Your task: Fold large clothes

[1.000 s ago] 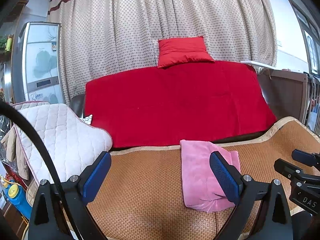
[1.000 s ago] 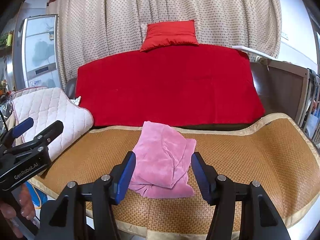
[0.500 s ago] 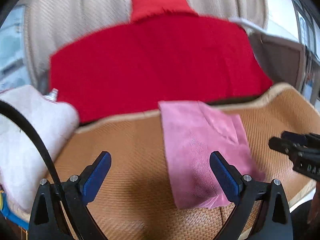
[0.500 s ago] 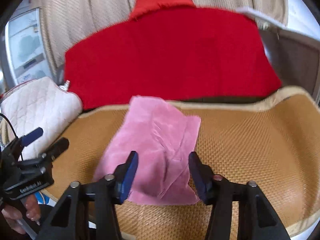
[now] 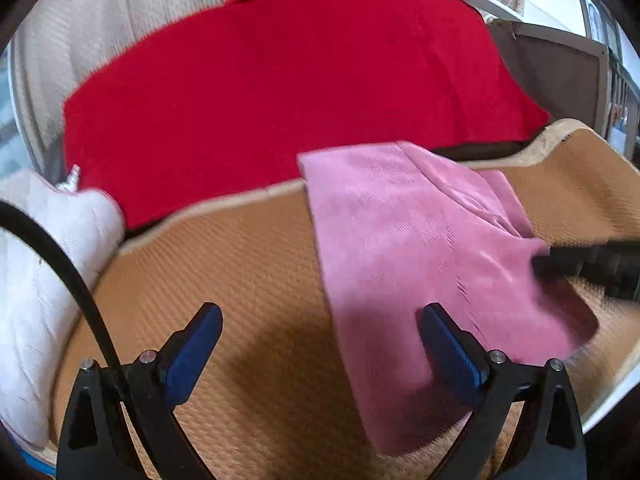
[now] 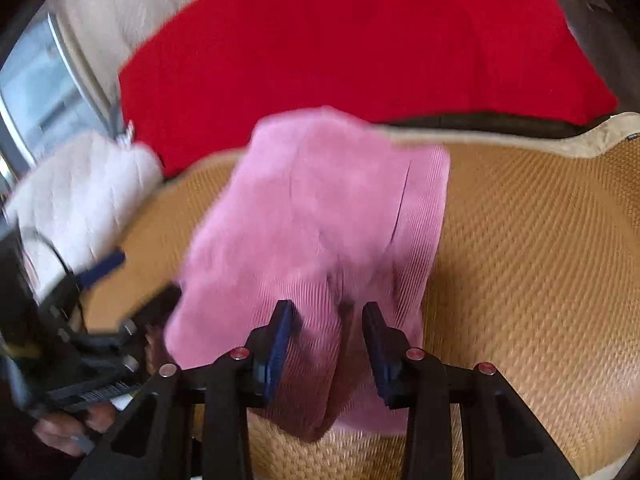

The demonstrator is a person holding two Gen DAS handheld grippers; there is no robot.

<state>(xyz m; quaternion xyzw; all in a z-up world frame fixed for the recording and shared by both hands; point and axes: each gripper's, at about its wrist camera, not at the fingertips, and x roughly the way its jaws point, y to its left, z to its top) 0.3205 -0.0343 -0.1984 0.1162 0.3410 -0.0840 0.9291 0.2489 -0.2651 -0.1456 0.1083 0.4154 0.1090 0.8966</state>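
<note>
1. A pink garment (image 5: 420, 264) of ribbed, corduroy-like cloth lies folded into a rough rectangle on a tan woven mat (image 5: 248, 280); its far edge reaches the mat's pale fabric border, just in front of a red blanket (image 5: 288, 92).
2. The mat has a fine basket-weave grain and a curved, cream-bound rim.
3. The left tongs (image 5: 320, 344) stand wide open over the mat — blue ridged pads on black arms, the right pad above the garment's near left part, the left pad above bare mat. Nothing is pinched.
4. The right tongs (image 6: 326, 336) have just been closing and now stand narrowly apart, low over the garment's near edge, with a raised fold of the pink cloth between the pads; blur hides whether the pads press it.
5. A white quilted cushion (image 5: 36, 280), puffy with stitched diamonds, sits at the mat's left edge.
6. Beige dotted curtains (image 5: 120, 20) hang behind the blanket, softly pleated.
7. In the right wrist view a hand (image 6: 76, 428) grips the left tongs' handle at lower left.
</note>
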